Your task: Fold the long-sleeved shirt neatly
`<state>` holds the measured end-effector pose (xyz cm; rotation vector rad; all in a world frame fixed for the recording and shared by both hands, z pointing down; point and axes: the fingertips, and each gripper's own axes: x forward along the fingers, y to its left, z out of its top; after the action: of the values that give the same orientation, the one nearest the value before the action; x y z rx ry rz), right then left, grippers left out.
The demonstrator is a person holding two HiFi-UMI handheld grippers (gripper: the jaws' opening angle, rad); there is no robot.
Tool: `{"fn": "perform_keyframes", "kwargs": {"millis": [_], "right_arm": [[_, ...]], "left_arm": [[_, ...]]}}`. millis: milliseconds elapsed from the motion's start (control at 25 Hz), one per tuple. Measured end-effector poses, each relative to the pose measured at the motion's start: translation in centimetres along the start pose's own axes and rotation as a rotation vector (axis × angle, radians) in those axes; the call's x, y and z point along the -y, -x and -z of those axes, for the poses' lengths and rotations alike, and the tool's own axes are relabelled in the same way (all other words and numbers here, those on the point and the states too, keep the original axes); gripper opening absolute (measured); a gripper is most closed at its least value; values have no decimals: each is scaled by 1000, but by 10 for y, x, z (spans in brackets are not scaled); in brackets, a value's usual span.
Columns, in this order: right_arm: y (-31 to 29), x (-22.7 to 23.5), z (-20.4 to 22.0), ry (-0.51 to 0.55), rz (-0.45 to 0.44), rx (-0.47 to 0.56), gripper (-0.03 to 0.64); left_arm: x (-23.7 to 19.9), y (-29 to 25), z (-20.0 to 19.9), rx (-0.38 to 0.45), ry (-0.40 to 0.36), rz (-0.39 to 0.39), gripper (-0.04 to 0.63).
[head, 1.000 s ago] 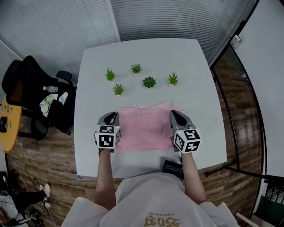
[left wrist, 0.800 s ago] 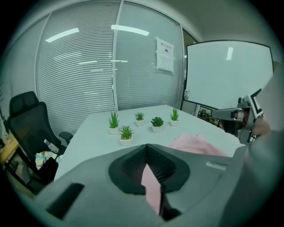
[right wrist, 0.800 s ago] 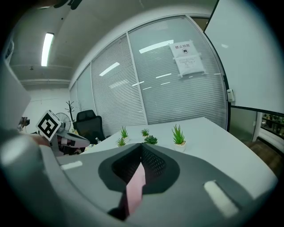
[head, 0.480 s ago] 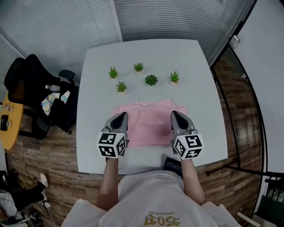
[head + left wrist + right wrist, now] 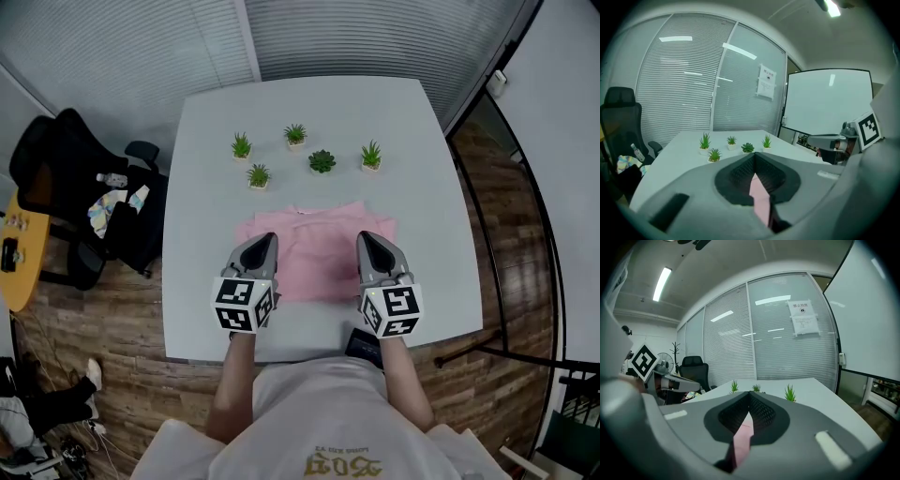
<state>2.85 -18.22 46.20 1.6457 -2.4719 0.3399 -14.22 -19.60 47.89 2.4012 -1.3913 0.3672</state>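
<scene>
In the head view we see the shirt point(image 5: 314, 251) as a compact pink block on the grey surface point(image 5: 309, 108), near of centre. No sleeve trails out to either side, so we judge the sleeve folds done and the lengthwise fold, near hem over toward the collar, as the step in hand. That fold is not yet made, since the cloth spans from the tools to its far edge in one layer. The left tool point(image 5: 266, 240) sits over the shirt's near-left corner and the right tool point(image 5: 367, 237) over its near-right corner, both pointing far, well apart from each other. The five small plants point(image 5: 322, 161) stand farther off, clear of the cloth. In the left gripper view the jaws meet at their tips with a strip of pink cloth pinched between the dark pads and hanging toward the camera, so we read this tool as clamped on the shirt. The right gripper view shows the same: jaws closed together, a pink fold caught between the pads and running down out of frame. What is left, as we judge it, is carrying the held hem far across the body, laying it down flat and squaring the edges.
</scene>
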Motion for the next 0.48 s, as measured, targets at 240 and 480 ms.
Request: {"fn": "perform_keyframes", "kwargs": {"millis": [240, 480], "right_arm": [[5, 3, 2, -2, 11, -3, 12], [5, 5, 5, -3, 14, -11, 12]], "left_arm": [[1, -3, 4, -7, -8, -6, 8], [6, -6, 7, -19, -21, 2, 9]]}}
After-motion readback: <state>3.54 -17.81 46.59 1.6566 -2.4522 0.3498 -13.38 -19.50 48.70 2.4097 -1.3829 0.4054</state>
